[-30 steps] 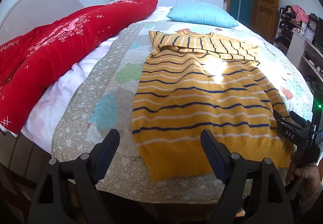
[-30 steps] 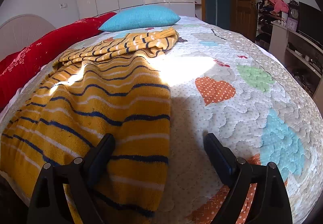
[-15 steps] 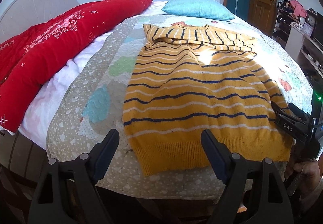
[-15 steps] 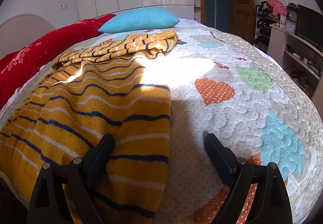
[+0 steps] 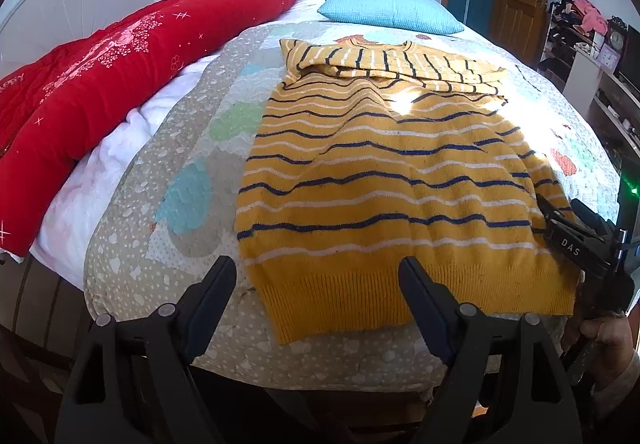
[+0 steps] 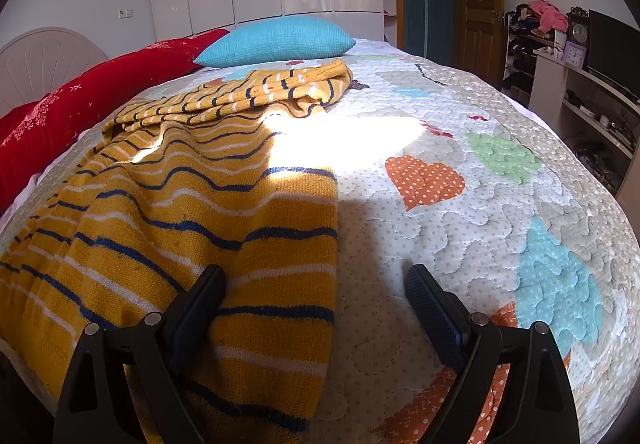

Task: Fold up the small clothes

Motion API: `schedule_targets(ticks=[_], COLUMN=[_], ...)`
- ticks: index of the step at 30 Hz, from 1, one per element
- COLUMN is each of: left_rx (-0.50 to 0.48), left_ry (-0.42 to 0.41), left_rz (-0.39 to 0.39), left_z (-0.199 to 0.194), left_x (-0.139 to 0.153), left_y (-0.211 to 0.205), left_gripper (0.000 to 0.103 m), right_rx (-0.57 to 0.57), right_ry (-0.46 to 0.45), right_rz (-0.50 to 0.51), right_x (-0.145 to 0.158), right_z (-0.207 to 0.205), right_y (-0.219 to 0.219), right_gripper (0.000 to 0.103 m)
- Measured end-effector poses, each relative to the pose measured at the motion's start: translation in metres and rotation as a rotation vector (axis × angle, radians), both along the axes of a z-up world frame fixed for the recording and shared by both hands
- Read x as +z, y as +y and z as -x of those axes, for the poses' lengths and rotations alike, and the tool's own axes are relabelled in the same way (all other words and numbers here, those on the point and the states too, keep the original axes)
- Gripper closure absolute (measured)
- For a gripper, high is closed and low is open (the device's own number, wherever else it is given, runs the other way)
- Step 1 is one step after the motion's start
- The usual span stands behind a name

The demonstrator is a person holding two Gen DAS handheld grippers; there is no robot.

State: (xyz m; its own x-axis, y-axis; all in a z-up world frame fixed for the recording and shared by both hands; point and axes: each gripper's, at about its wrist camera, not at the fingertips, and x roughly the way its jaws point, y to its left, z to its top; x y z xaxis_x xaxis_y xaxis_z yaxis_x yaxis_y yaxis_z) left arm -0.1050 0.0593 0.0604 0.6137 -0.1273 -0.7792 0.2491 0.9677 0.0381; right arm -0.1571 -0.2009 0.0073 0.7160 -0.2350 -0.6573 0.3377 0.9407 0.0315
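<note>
While you hold both grippers at the foot of the bed, a yellow striped sweater (image 5: 396, 180) lies flat on the patchwork quilt (image 5: 192, 148), sleeves folded across its chest at twelve o'clock. Your left gripper (image 5: 316, 284) is spread wide and holding nothing, its gap over the hem's left corner. Your right gripper (image 6: 316, 292) is also spread wide, empty, straddling the sweater's right edge. A blue pillow (image 6: 276, 40) sits beyond at twelve o'clock, a red duvet (image 5: 120, 68) at ten.
</note>
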Motion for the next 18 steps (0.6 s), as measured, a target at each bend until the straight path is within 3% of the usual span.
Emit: schedule_targets(ticks=[18], left_rx=[0.011], left_ry=[-0.026], left_rz=[-0.048], left_z=[0.0029], left_x=[-0.0016], left_y=[-0.0007], left_gripper=[0.021], right_rx=[-0.005], right_ry=[-0.003], right_rz=[0.004], right_x=[0.0], right_z=[0.0009], right_y=[0.0014], right_gripper=[0.009])
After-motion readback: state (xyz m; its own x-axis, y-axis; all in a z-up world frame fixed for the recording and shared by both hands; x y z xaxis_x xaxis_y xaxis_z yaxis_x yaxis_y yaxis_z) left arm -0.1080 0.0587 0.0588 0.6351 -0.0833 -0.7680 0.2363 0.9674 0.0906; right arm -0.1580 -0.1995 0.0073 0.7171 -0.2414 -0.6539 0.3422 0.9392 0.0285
